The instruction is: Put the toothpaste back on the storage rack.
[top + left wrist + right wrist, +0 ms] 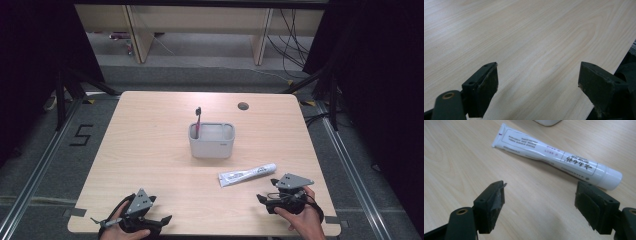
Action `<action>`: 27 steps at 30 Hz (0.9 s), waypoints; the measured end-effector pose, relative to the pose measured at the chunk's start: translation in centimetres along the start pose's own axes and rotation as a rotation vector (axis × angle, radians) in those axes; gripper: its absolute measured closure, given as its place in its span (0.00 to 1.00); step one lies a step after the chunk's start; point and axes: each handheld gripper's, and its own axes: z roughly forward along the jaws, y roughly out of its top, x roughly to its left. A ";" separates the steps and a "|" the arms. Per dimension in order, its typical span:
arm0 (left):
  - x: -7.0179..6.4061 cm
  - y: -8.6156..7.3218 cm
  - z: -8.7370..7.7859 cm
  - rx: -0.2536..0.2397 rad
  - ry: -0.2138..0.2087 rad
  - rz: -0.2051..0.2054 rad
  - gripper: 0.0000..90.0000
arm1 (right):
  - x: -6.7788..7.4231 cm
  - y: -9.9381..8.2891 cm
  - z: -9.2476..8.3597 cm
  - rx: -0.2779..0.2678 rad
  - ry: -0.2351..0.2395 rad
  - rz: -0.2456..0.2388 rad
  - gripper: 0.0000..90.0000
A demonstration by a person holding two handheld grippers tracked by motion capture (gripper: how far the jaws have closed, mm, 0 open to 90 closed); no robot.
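Nearest the person, the left gripper (pixel 165 218) and right gripper (pixel 260 198) hover with jaws spread, grasping nothing. A white toothpaste tube (pixel 248 173) lies just beyond the right gripper. Farther beyond the tube stands a grey holder (pixel 211 148) containing a toothbrush (pixel 198 121).

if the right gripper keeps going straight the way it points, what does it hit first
Most likely the toothpaste tube, lying crosswise just beyond the open right gripper; only bare table lies between them.
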 end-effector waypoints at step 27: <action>-0.3 0.2 0.2 -0.009 -0.016 -0.011 0.18 | -1.2 4.4 2.7 0.108 -0.005 -0.174 0.33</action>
